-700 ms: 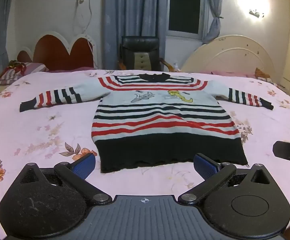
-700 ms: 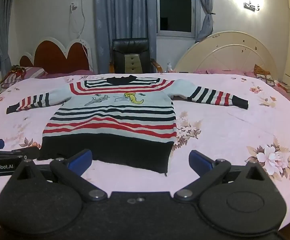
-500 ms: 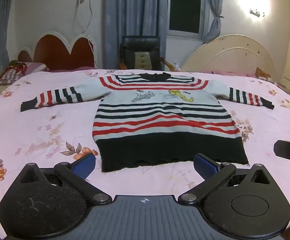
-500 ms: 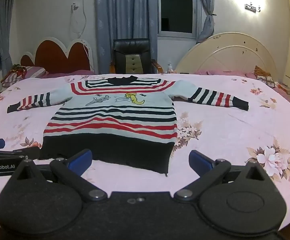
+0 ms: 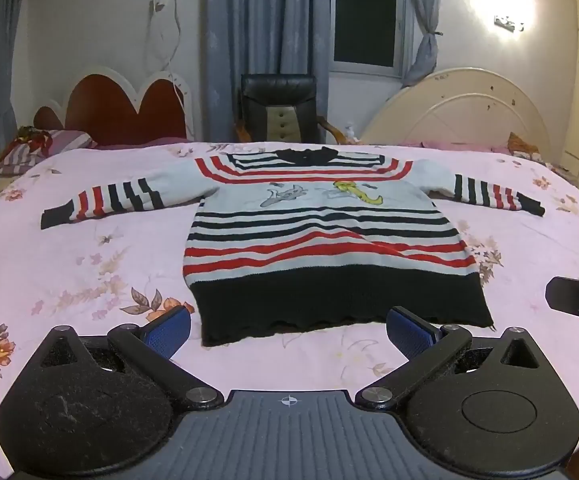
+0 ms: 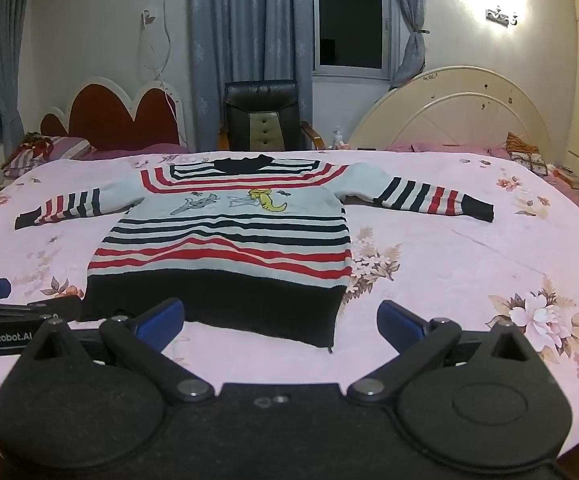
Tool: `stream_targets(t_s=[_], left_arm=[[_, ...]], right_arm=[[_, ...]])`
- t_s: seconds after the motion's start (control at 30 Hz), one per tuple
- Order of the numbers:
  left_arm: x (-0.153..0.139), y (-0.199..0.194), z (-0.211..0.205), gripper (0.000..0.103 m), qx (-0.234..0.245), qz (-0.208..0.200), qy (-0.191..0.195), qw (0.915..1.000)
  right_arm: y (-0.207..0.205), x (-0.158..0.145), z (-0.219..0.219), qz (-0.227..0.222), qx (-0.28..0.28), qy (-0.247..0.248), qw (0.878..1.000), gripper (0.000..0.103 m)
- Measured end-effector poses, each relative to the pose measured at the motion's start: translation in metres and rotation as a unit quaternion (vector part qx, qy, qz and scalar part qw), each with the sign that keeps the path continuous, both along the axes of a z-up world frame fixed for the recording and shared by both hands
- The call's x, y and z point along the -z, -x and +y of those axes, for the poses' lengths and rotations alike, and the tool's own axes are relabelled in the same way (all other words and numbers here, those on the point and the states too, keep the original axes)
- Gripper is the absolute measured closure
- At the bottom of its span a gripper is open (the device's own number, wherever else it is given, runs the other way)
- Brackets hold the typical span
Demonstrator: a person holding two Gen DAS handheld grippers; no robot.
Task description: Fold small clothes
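No movement since earlier frame: my left gripper (image 5: 287,330) and right gripper (image 6: 279,318) both released, short of flat striped knit sweater (image 5: 321,236) on pink floral bedsheet (image 5: 69,280).

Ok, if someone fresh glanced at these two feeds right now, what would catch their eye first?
The striped sweater would: it lies flat, sleeves spread wide, on the pink floral bedsheet, black hem nearest the cameras. Next, the open left gripper and right gripper, both short of that hem and holding nothing. Behind the bed, a black chair stands between two headboards under a bright wall lamp.
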State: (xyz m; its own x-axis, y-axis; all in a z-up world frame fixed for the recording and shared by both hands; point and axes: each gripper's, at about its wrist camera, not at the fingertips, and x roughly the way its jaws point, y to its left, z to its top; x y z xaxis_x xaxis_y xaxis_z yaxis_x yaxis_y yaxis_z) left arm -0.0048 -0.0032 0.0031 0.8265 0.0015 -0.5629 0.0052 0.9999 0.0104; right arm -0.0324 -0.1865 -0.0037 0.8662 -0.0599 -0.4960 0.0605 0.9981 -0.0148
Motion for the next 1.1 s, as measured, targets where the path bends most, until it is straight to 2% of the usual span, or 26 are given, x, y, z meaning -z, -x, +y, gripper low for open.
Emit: stream_targets(t_s=[1.1], left_arm=[[0.0004,-0.0035,0.0031,0.000,-0.005,0.005,-0.001,1.0000]], right_arm=[[-0.0086,0.0007,0.0034,0.001,-0.003,0.000,1.000,0.001]])
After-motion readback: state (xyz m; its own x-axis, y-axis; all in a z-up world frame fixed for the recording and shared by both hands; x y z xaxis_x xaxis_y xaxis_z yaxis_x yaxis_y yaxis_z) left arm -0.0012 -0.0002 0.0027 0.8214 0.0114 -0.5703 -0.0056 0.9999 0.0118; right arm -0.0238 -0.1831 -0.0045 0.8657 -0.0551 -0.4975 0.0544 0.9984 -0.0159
